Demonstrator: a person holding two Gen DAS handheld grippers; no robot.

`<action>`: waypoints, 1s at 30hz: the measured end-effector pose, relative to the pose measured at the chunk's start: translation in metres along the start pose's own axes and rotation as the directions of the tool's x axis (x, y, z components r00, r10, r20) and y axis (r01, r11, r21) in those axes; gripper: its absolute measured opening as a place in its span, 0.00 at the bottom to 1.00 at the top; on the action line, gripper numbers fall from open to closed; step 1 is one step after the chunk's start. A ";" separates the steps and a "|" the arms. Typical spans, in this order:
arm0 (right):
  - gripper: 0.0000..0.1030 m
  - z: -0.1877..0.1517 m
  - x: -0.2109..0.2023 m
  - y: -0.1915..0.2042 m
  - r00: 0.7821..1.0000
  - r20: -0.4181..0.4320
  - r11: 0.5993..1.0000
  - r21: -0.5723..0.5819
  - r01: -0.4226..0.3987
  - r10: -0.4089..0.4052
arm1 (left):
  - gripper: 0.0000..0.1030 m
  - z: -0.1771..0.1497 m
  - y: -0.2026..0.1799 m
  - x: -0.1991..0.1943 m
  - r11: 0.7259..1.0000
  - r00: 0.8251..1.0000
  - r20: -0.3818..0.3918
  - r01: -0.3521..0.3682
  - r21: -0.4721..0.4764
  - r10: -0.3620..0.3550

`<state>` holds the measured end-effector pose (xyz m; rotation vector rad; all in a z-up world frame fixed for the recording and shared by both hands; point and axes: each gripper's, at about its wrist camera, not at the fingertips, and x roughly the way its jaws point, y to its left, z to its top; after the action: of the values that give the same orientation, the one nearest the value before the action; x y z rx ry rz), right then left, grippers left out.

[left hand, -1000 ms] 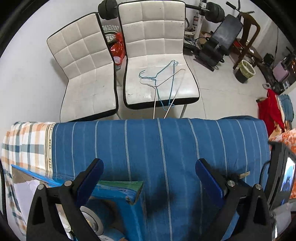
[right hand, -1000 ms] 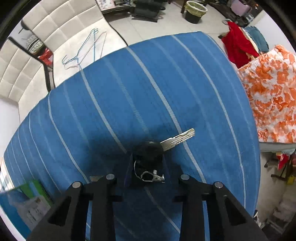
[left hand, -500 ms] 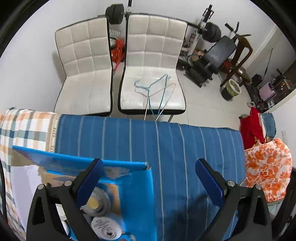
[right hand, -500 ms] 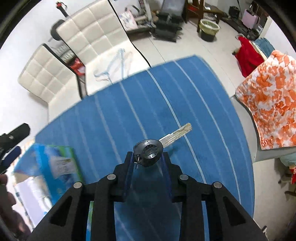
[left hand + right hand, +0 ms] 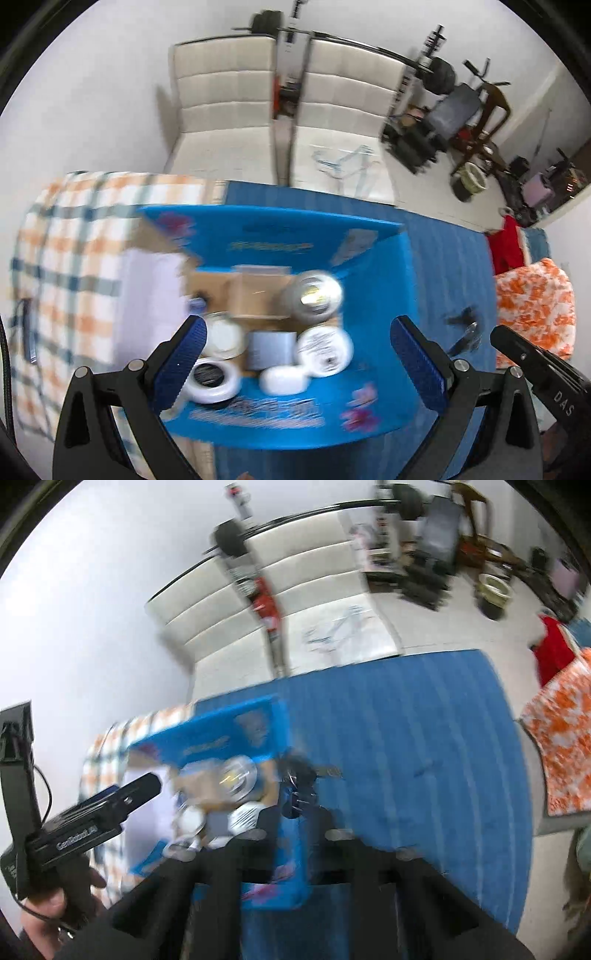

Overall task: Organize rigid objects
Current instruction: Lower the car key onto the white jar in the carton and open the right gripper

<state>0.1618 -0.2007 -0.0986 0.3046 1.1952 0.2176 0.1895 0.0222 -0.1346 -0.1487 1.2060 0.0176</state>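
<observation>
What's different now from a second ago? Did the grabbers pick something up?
The right gripper lifted the key off the striped cloth and carried it toward the blue box. Its jaws have just been closing tighter on the key. The left gripper moved over the box, open and empty. The white chairs stayed put.

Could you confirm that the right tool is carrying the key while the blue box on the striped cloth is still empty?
The box is not empty. The left wrist view shows the blue box holding several white round containers and a small carton. The rest stands: the right tool is shut on the key, seen in the right wrist view.
</observation>
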 end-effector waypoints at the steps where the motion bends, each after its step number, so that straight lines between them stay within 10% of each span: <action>1: 0.03 -0.007 0.006 0.014 1.000 -0.011 1.000 -0.027 -0.005 0.005 | 0.99 -0.005 0.007 -0.002 1.000 1.000 0.008 -0.023 0.001 0.023; 10: 0.03 -0.057 0.097 0.049 0.981 -0.193 0.998 -0.067 -0.008 -0.005 | 0.99 -0.045 0.048 0.034 0.990 0.989 -0.048 -0.138 0.018 0.139; 22: 0.04 -0.070 0.161 0.044 0.934 -0.257 0.967 -0.127 0.221 -0.247 | 0.99 -0.061 0.059 0.073 0.986 0.979 -0.127 -0.152 0.073 0.160; 25: 0.19 -0.071 0.165 0.045 0.925 -0.261 0.960 -0.124 0.251 -0.276 | 0.99 -0.060 0.065 0.073 0.986 0.979 -0.123 -0.153 0.066 0.160; 28: 0.82 -0.071 0.170 0.045 0.926 -0.270 0.964 -0.103 0.244 -0.264 | 0.99 -0.059 0.071 0.073 0.985 0.977 -0.126 -0.163 0.064 0.170; 30: 0.84 -0.074 0.171 0.045 0.927 -0.285 0.969 -0.089 0.230 -0.246 | 0.99 -0.060 0.076 0.070 0.985 0.977 -0.131 -0.161 0.055 0.167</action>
<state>0.1531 -0.0939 -0.2581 0.0772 1.5062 0.0834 0.1516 0.0850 -0.2284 -0.0114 1.3510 0.1271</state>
